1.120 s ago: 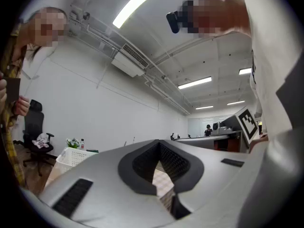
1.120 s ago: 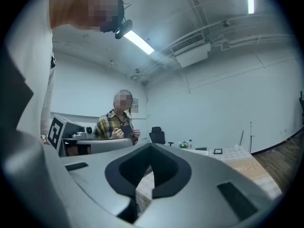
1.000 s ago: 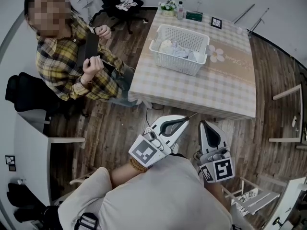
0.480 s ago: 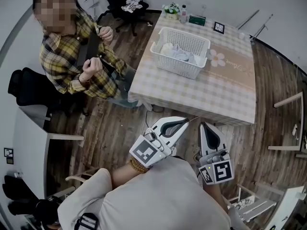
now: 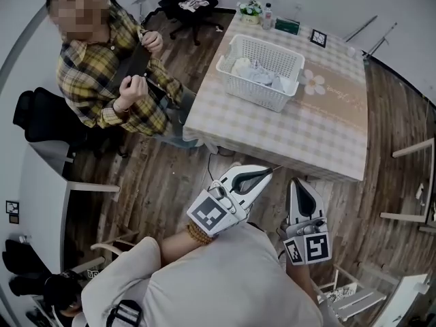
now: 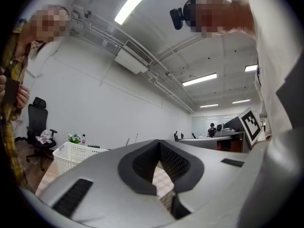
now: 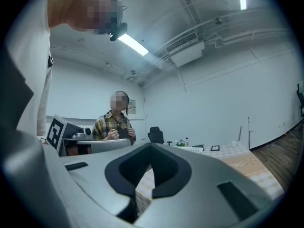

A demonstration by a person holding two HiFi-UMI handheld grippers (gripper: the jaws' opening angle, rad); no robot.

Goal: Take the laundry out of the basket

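A white slatted laundry basket (image 5: 261, 70) stands on the far left part of a checked table (image 5: 300, 131), with pale laundry (image 5: 255, 72) bunched inside it. In the left gripper view the basket (image 6: 76, 155) shows small at the left. My left gripper (image 5: 269, 171) is held close to my body, just short of the table's near edge, shut and empty. Beside it, my right gripper (image 5: 298, 182) is also shut with nothing in it. Both are well away from the basket.
A person in a yellow plaid shirt (image 5: 109, 80) sits at the table's left side. A small plant (image 5: 250, 9), a bottle (image 5: 268, 15), a dark box (image 5: 287, 25) and a marker card (image 5: 318, 38) line the table's far edge. Office chairs (image 5: 187, 2) stand behind, a white desk (image 5: 41, 203) at left.
The head view has shifted a little, so the table and basket sit slightly higher and further right. Both grippers stay shut near my body.
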